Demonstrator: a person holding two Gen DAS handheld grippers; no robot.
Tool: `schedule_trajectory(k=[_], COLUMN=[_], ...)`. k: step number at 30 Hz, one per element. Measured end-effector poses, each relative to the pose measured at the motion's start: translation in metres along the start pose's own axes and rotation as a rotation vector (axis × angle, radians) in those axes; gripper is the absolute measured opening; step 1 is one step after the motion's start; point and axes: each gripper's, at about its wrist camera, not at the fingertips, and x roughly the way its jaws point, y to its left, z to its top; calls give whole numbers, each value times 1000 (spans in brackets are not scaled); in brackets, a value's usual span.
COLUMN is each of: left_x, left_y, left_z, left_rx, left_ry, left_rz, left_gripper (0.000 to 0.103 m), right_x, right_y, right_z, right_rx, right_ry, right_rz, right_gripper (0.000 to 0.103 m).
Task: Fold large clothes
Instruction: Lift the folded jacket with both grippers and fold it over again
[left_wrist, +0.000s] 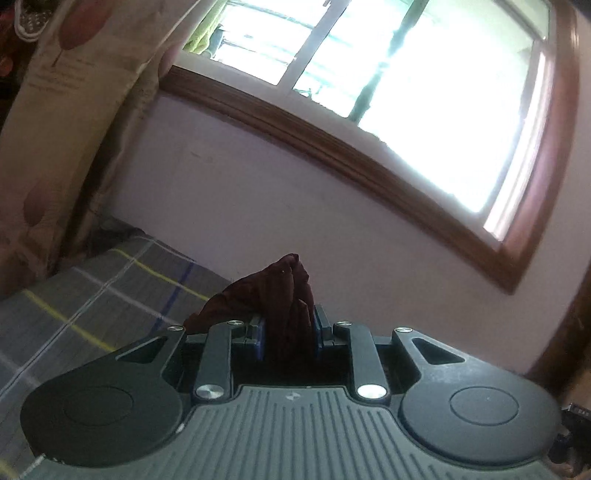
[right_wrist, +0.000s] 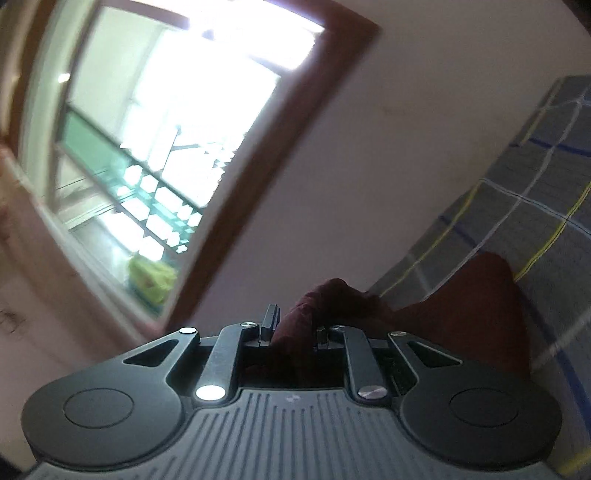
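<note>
Both grippers, left gripper (left_wrist: 289, 328) and right gripper (right_wrist: 295, 326), pinch bunched, crumpled maroon cloth (left_wrist: 284, 291).

A wide wood-framed window (left_wrist: 388, 74) pours glaring daylight over a pale lilac wall (left_wrist: 258, 206), with a patterned beige curtain (left_wrist: 66, 122) hanging at its side above a bed in grey checked sheet (left_wrist: 92, 295).

Garment (left_wrist: 284, 295): only a bunched maroon fold shows; the remainder is hidden behind the left gripper (left_wrist: 288, 328). Right view is motion-blurred; window (right_wrist: 155, 147) detail is indistinct.
</note>
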Motion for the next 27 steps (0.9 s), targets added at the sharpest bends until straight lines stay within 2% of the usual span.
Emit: schedule_trajectory(k=[4,5,7,8,9,11,12,14,17,18,20,23,24,26,27], left_x=[39,47,55,56,54,50,47,43,37,37,39,56,64,85,94], left_y=[3,3,3,1,-2,-6,-11,-18,-27,-30,-38,-53,-56,-63,-64], left_z=[-9,-12,-18,-21,-23,-27,-28,-29,-31,-31,-33,-37,-39,-43,-45], left_rx=[6,12,46,72,97,156,197,253,284,281,293,329,330,343,361], left_ry=[-3,-16,-62,-105,-149,-223,-241,-228,-177,-148,-79,12,42,112,125], left_rz=[55,69,127,161,175,204,208,175,108,78,3,-55,-70,-96,-94], left_gripper=[30,36,57,77,91,99,99,99,97,90,76,62,54,48,46], right_x=[50,60,83,92,97,101,102,100,77,68,52,46,51,69,82], right_y=[-29,-37,-54,-64,-74,-84,-83,-80,-73,-66,-47,9,32,66,80], right_z=[10,10,8,7,5,-2,-4,-4,4,6,9,3,-5,-29,-45], right_rx=[41,35,42,66,88,85,65,56,97,86,13,-280,-415,-642,-762], right_ry=[12,19,41,53,58,48,40,28,-51,-84,-131,-113,-73,11,69], right_rz=[-106,-137,-196,-218,-230,-238,-239,-229,-175,-183,-195,-202,-185,-168,-163], right_gripper=[16,16,17,18,18,18,19,22,42,51,51,51,49,48,41])
